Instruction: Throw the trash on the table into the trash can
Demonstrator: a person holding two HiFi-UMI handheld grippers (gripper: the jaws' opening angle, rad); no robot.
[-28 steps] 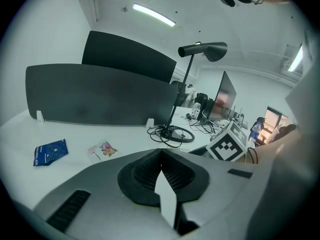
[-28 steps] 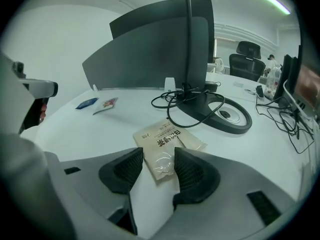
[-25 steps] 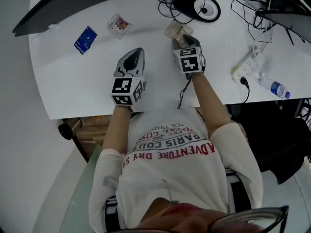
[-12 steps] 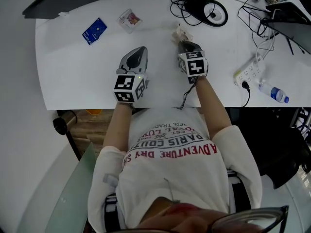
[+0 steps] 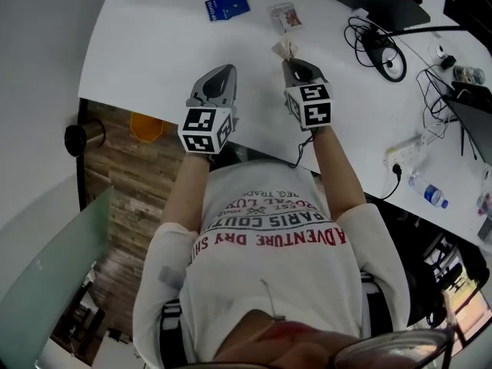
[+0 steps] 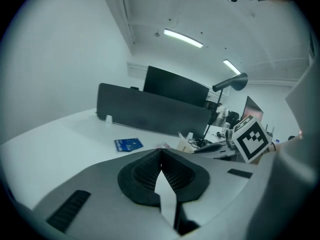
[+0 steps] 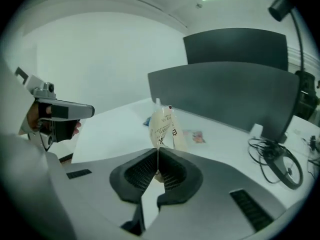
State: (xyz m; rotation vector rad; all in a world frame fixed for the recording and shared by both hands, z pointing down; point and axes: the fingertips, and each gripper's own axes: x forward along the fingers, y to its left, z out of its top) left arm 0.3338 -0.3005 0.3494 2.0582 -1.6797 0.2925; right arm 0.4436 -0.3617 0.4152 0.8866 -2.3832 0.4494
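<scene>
My right gripper (image 5: 292, 61) is shut on a beige plastic wrapper (image 5: 286, 48), which hangs clear of the white table (image 5: 154, 44). In the right gripper view the wrapper (image 7: 162, 126) stands up out of the closed jaws of the right gripper (image 7: 158, 153). My left gripper (image 5: 223, 72) hovers beside it to the left, shut and holding nothing; the left gripper (image 6: 161, 153) has its pads meeting at the tip. A blue packet (image 5: 227, 6) and a small clear wrapper (image 5: 284, 15) lie farther back on the table. No trash can is clearly in view.
An orange object (image 5: 146, 124) sits on the wooden floor (image 5: 131, 183) under the table's near edge. To the right are tangled cables with a round black device (image 5: 384, 56), a power strip (image 5: 403, 154) and a water bottle (image 5: 429, 194). A dark partition (image 7: 225, 91) backs the table.
The right gripper closed on the beige wrapper and lifted it off the table. Both grippers rose, and the view swung toward the table's left end, showing floor.
</scene>
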